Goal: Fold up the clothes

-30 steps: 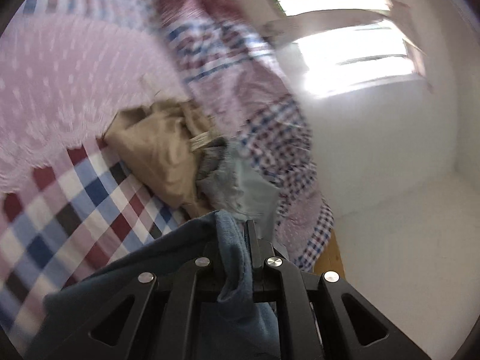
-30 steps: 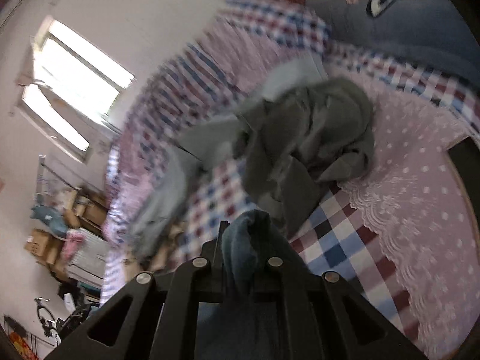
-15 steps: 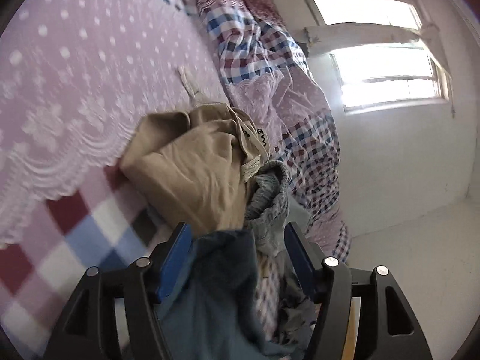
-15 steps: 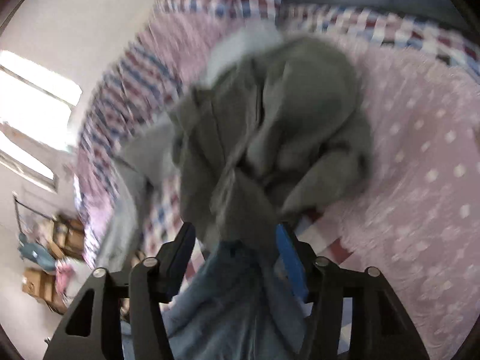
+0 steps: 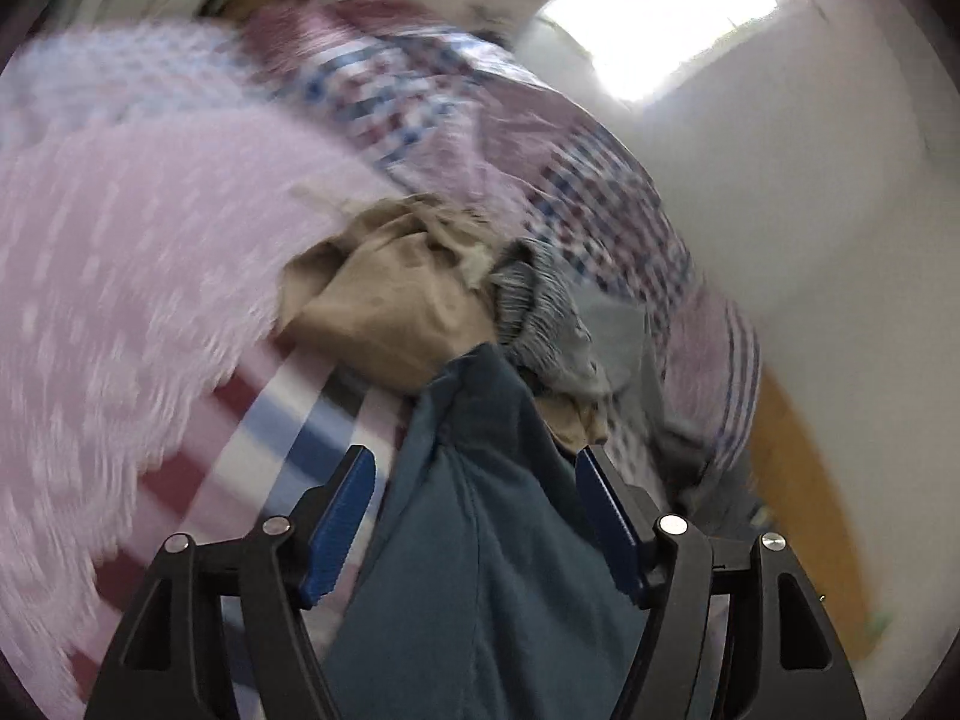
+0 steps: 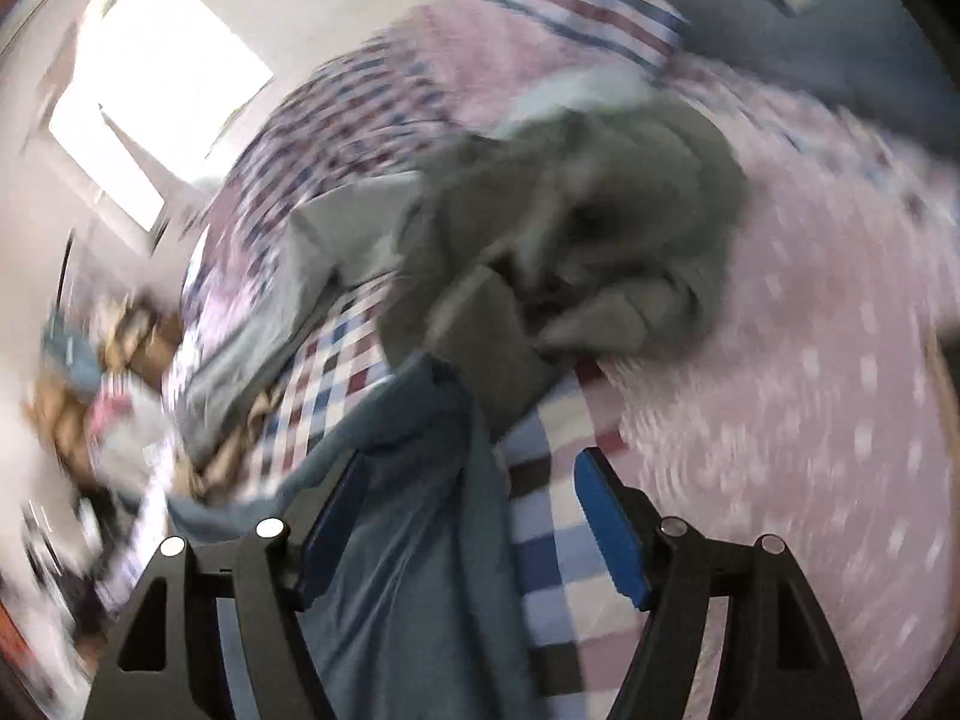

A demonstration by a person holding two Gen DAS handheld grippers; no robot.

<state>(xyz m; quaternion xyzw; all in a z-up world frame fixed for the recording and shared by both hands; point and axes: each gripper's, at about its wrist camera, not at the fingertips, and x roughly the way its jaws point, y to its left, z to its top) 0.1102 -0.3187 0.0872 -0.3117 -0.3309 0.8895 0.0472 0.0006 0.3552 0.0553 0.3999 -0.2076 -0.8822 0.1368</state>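
lying between both spread hand-held grippers (image 5: 474, 498) (image 6: 474, 504), blue garment (image 5: 492, 570)

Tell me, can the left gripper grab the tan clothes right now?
Probably yes. The left gripper is open, and the tan clothes lie just ahead on the bed. Only the blue garment draped between its fingers is in the way.
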